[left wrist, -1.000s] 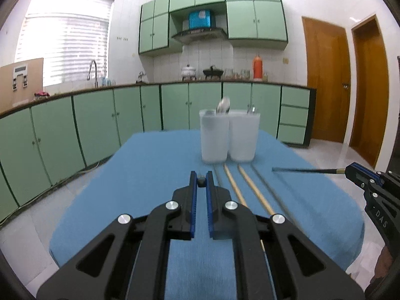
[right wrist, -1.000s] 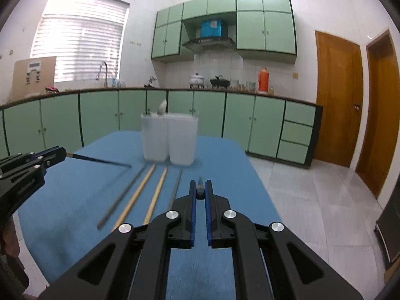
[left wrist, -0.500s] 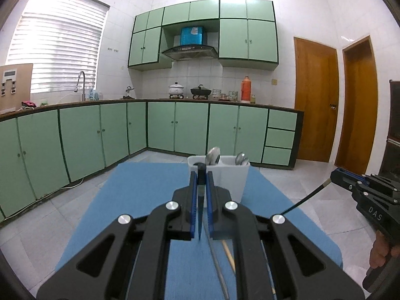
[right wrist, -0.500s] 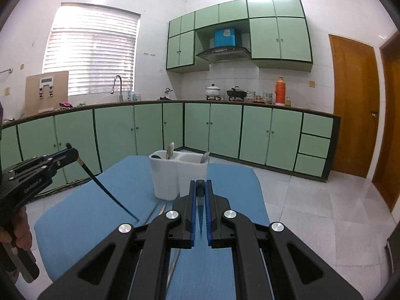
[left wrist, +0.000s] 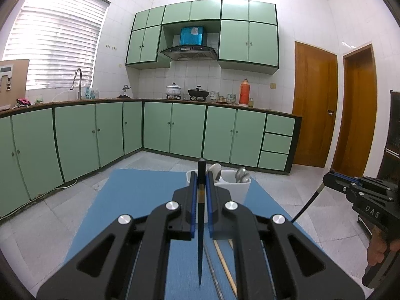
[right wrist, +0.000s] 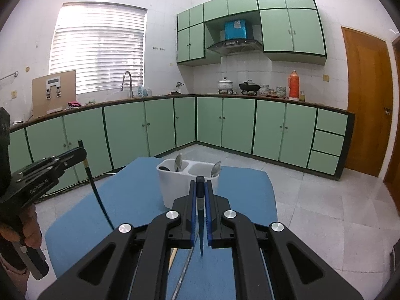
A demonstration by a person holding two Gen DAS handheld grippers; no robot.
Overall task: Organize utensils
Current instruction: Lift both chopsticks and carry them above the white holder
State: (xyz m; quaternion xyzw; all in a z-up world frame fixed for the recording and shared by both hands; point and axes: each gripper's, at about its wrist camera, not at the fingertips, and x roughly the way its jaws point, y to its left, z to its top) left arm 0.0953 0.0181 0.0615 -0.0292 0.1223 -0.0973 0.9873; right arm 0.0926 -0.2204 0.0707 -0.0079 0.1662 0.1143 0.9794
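My left gripper is shut on a black chopstick that hangs tip down over the blue mat. My right gripper is shut on a second black chopstick, also tip down. Both are raised above the table, short of the white two-compartment utensil holder, which also shows in the left wrist view and holds several metal spoons. More chopsticks lie on the mat below: a wooden one and a metal one.
The blue mat covers the table, with tiled floor beyond its edges. Green cabinets line the far wall, and wooden doors stand at the right.
Both grippers have risen well above the table and tilted up. Each chopstick has swung from level to hanging tip down. The holder now sits lower and farther in both views.
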